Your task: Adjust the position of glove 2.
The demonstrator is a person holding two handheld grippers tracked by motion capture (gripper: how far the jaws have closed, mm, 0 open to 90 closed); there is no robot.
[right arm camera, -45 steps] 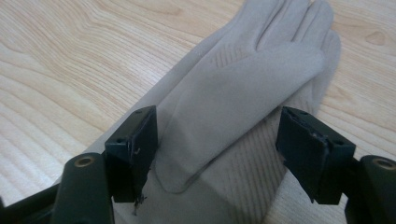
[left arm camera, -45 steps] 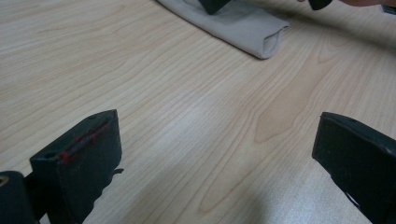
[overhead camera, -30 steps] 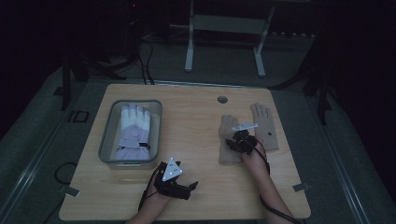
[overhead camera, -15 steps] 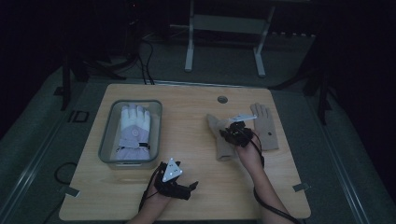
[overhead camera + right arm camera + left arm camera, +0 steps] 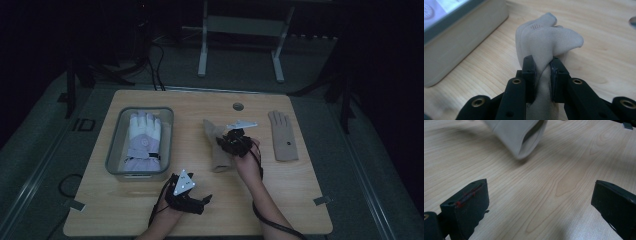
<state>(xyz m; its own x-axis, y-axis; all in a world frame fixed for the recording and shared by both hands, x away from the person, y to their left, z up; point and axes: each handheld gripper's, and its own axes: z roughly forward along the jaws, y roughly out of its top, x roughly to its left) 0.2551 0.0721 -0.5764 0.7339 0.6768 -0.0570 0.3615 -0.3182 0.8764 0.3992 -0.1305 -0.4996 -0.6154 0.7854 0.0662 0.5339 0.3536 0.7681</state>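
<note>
The beige glove (image 5: 541,42) is pinched between the jaws of the right gripper (image 5: 543,75), which have just been closing on it; the fabric bunches up ahead of the jaws, its fingers curling beyond their tips, and the rest of the glove hangs down between and below them. In the high view this glove (image 5: 216,147) trails from the right gripper (image 5: 231,142) toward the person, its cuff end low over the counter (image 5: 280,200). The left gripper view shows that open cuff (image 5: 524,137) well ahead of the left gripper (image 5: 539,202), whose jaws stand wide apart with only bare wood between them and grip nothing. In the high view the left gripper (image 5: 192,197) rests on the counter near its front edge. Off to the left of the right gripper's jaws sits a grey bin (image 5: 461,42) holding a white glove (image 5: 144,140). On the other side of those jaws, well apart, a second beige glove (image 5: 284,137) lies flat.
</note>
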